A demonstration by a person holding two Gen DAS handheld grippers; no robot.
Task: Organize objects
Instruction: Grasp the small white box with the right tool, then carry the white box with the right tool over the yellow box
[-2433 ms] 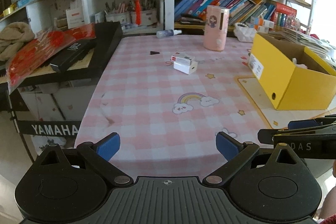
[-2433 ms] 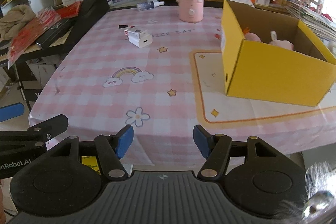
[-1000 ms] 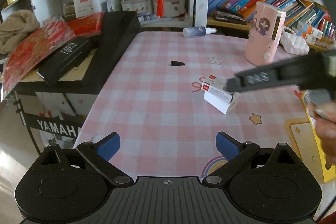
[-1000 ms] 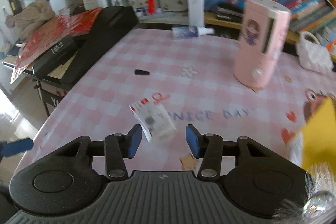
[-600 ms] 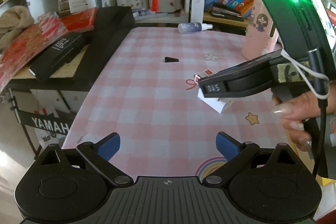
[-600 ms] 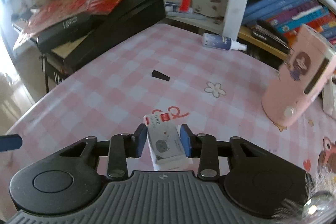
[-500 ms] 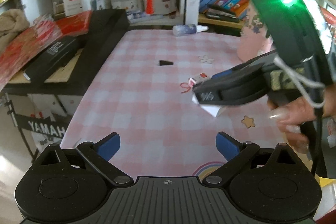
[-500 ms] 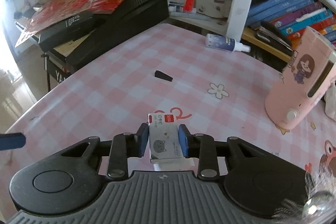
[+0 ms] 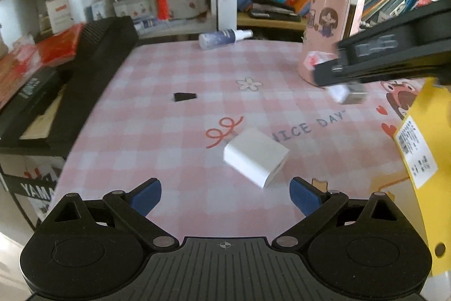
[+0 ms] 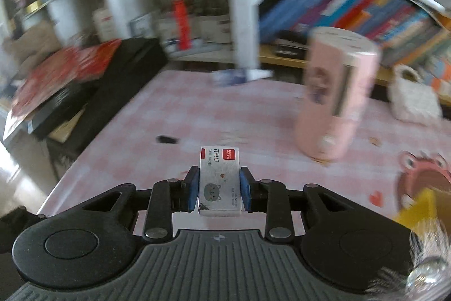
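Gripping a small staple box [image 10: 219, 182] by its two long sides, the right tongs [image 10: 219, 189] are closed tight on it at the lower middle of the right wrist view, carried clear of the pink checked bench [image 10: 197, 109], while the left tongs [image 9: 225, 195] stand wide apart and empty low in the left wrist view, just short of a white charger block [image 9: 255, 157] lying on the bench. The step in hand looks like the carry of the staple box. The next move probably calls for swinging it to the yellow box [image 9: 422, 148] at the right edge and letting go inside, while the left tongs close around the charger block.
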